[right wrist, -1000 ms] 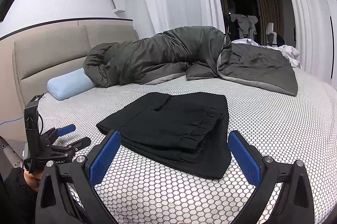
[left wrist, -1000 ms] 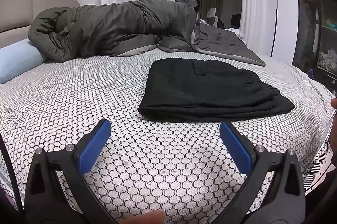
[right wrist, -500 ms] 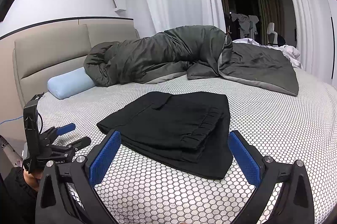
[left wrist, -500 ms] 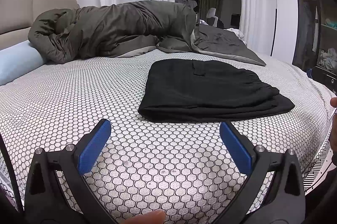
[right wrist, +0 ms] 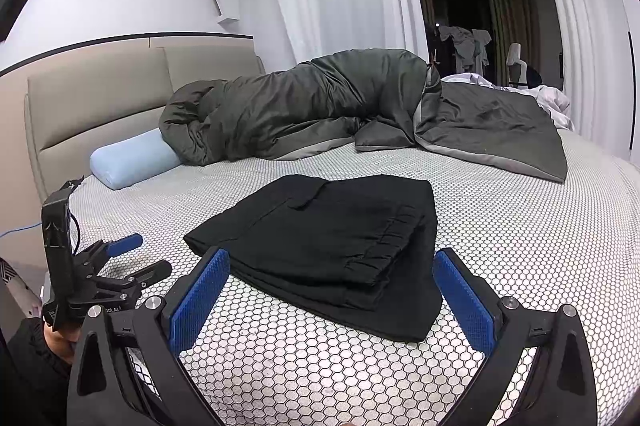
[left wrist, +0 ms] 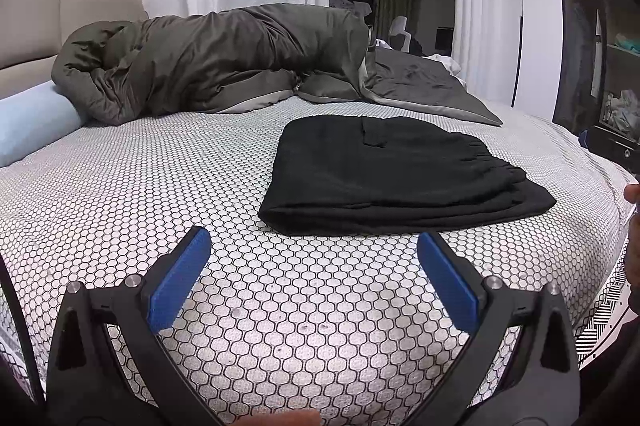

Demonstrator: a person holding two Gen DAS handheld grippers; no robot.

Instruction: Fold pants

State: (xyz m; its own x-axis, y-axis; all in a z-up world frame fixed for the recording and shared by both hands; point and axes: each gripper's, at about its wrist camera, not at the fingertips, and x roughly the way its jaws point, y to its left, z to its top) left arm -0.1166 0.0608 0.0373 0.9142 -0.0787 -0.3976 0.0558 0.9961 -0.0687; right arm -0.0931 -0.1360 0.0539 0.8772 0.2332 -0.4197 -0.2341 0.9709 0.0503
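The black pants [left wrist: 396,177] lie folded in a flat stack on the bed, with the elastic waistband toward the right; they also show in the right wrist view [right wrist: 332,238]. My left gripper [left wrist: 314,266] is open and empty, held over the sheet a little short of the pants' near edge. My right gripper [right wrist: 332,290] is open and empty, just before the pants' near corner. The left gripper also shows in the right wrist view [right wrist: 136,258], open, at the bed's left edge.
The bed [left wrist: 160,193] has a white honeycomb-patterned sheet. A dark green duvet [left wrist: 224,65] is bunched along the back, and a light blue bolster [right wrist: 132,161] lies by the beige headboard [right wrist: 100,97]. White curtains and a wardrobe [left wrist: 600,45] stand beyond.
Both views have lowered very slightly. The pants have not moved and both grippers stay open.
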